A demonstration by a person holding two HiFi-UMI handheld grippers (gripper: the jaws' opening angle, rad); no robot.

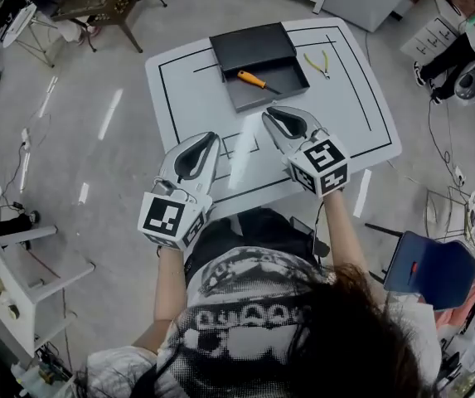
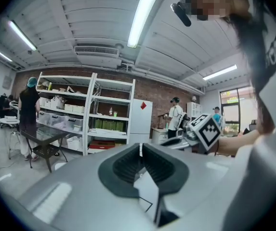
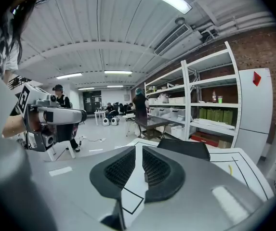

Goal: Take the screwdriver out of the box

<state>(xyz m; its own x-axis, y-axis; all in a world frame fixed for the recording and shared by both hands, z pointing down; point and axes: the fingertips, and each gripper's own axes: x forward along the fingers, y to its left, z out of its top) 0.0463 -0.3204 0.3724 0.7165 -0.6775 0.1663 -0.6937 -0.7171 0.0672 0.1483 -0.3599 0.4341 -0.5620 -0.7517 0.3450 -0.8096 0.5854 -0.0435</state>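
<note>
Orange at the handle and dark along the shaft, the screwdriver [image 1: 256,80] lies flat in the shallow tray of the black box [image 1: 252,44], which stands open at the far side of the white table [image 1: 179,98]. Nothing is gripped yet, so I judge the step in hand to be the reach towards the box.

The right gripper [image 1: 269,113] is the nearer of the two. Its jaws stand only a narrow slit apart with nothing between them, and its tips show close to the box's near edge. The screwdriver is just beyond them and a little to the left. How high this gripper rides above the table is hard to judge from so steep a view.

The left gripper [image 1: 211,137] hangs further back over the table's near half, its jaws together and empty.

The next move probably calls for spreading the right jaws wider, carrying them over the tray wall and lowering them across the handle. It should also stay clear of the pliers [image 1: 320,63] lying on the table beside the box.
</note>
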